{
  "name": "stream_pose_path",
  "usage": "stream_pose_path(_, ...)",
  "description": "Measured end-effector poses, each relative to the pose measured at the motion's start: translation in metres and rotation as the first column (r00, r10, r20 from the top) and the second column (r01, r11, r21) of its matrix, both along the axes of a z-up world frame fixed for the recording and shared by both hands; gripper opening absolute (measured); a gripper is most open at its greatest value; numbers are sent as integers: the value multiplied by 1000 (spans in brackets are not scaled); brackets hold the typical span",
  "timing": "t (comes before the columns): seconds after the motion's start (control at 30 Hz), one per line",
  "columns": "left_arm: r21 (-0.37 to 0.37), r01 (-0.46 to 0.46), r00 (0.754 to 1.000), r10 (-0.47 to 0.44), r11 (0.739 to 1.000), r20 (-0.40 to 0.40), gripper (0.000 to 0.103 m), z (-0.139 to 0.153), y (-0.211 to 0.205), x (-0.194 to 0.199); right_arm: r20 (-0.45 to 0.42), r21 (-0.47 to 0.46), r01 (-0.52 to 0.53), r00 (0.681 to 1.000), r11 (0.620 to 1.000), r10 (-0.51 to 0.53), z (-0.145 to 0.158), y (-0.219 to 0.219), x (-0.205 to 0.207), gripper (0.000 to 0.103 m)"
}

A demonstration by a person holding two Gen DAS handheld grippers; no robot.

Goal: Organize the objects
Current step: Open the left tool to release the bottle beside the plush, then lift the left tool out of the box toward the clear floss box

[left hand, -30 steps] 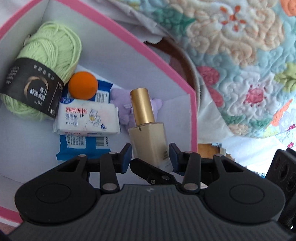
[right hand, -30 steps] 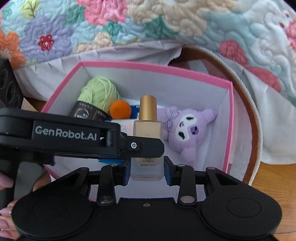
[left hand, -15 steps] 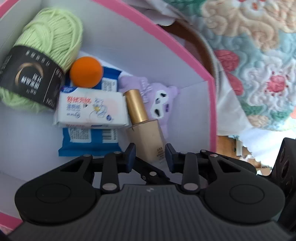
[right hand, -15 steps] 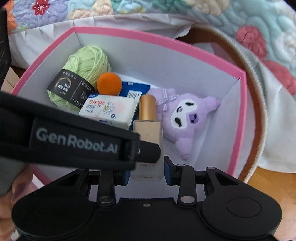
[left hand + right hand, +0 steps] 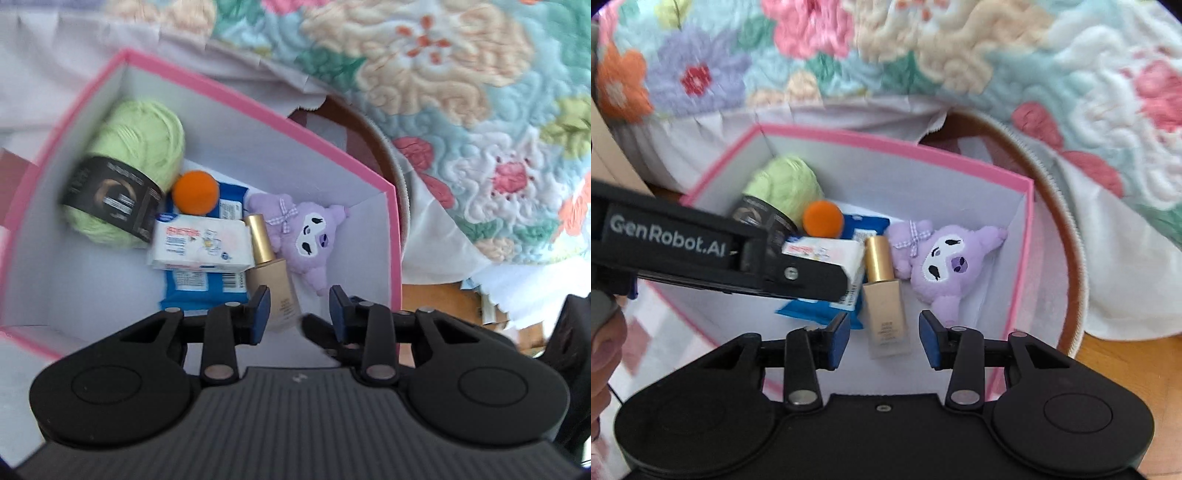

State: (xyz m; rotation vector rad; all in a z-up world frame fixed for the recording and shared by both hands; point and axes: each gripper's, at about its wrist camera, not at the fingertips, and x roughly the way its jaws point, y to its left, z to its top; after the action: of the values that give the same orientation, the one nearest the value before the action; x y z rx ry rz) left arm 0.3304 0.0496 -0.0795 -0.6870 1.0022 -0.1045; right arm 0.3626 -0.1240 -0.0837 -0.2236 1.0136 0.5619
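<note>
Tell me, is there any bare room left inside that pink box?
Yes: the white floor on the near left, bordered by the green yarn, blue packet and pink box wall. From orange ball to purple plush, it is crowded.

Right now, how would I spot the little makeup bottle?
Look into the pink-rimmed box below the flowered quilt. The bottle lies between the white tissue pack and the purple plush; only it has a gold cap.

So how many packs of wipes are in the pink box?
2. A white pack lies on top of a blue pack, between the yarn and the bottle. Others could be hidden underneath.
</note>
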Motion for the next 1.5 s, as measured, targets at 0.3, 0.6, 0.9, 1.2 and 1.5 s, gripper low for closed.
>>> stream_pose_path(0.3, 170, 6, 999, -13, 985, 44, 37, 79, -9, -39, 94, 50, -103, 991, 993, 98, 77, -15, -51, 47)
stream_pose_path(0.6, 243, 23, 998, -38, 970, 58, 40, 143, -9, -108, 215, 115, -184, 964, 976, 156, 141, -27, -114, 52)
stream_pose_path(0.9, 265, 60, 996, -75, 962, 48, 47, 154, -18, -178, 269, 134, -233, 944, 963, 191, 164, -41, -171, 68)
stream_pose_path(1.2, 315, 98, 994, -109, 944, 15, 57, 148, -25, -219, 246, 103, -228, 949, 968, 198, 163, -61, -203, 72)
stream_pose_path(1.5, 324, 119, 993, -111, 939, -44, 73, 96, -41, -229, 124, 84, -182, 977, 980, 171, 96, -65, -210, 80)
